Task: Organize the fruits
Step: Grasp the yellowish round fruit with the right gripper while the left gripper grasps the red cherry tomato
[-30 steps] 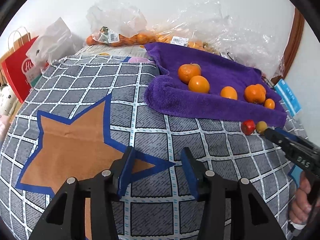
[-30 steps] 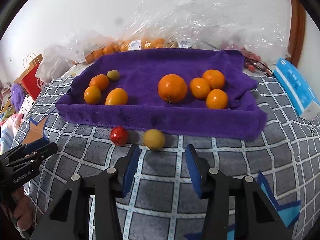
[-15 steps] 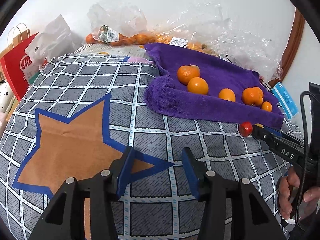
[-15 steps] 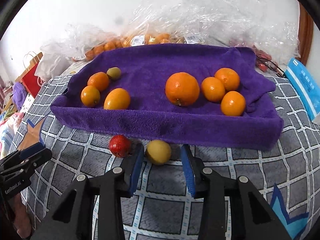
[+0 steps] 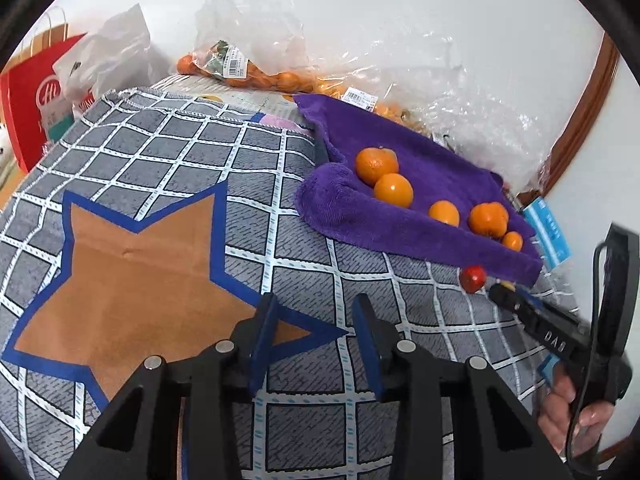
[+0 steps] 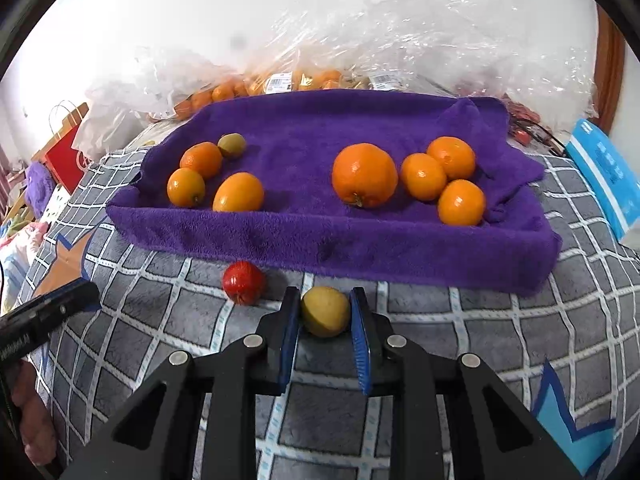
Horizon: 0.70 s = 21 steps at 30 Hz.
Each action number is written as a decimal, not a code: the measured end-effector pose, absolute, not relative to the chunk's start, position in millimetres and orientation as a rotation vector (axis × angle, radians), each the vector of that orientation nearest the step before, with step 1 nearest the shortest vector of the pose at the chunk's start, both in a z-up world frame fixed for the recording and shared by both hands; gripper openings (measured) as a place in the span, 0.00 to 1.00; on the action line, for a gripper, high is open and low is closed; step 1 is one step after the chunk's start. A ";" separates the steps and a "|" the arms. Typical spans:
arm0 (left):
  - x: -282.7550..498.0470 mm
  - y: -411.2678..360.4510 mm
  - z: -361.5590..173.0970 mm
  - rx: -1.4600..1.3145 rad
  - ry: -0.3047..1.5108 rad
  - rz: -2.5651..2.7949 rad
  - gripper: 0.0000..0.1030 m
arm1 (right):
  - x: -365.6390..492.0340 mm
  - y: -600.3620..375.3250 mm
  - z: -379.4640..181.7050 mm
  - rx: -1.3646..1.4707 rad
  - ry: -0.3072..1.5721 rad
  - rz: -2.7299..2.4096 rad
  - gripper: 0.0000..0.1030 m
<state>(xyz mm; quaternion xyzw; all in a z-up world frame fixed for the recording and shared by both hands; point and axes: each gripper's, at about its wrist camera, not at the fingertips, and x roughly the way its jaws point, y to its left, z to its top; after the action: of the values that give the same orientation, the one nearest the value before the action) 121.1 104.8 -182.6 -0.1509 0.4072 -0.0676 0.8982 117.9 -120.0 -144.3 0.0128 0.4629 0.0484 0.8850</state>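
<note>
A purple towel (image 6: 312, 240) lies on the checked bedspread and bears several oranges, the largest (image 6: 365, 174) in its middle, and a small green fruit (image 6: 232, 145). In front of the towel a red fruit (image 6: 244, 282) and a yellow fruit (image 6: 325, 311) rest on the bedspread. My right gripper (image 6: 324, 296) is shut on the yellow fruit, a blue pad on each side. In the left wrist view the red fruit (image 5: 473, 278) shows beside the right gripper (image 5: 504, 290). My left gripper (image 5: 316, 304) hovers over the star pattern, its jaws closing with nothing between them.
Clear plastic bags of oranges (image 5: 256, 76) are heaped along the wall behind the towel. A red paper bag (image 5: 36, 96) stands at the far left. A blue packet (image 6: 604, 176) lies right of the towel. A hand (image 5: 576, 404) holds the right gripper's handle.
The right gripper moved forward around the yellow fruit and closed on it. The left gripper's jaws narrowed a little and it rolled slightly.
</note>
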 end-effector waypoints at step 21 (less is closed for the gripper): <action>115.6 16.5 -146.4 -0.102 0.843 -0.274 0.44 | 56.5 -184.7 -131.8 0.023 0.900 -0.026 0.24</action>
<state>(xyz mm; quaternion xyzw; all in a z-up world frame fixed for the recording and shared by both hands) 115.6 16.5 -146.4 -0.0493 0.4075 -0.1323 0.9022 56.5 -184.7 -131.8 0.0112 0.4351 -0.0128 0.9002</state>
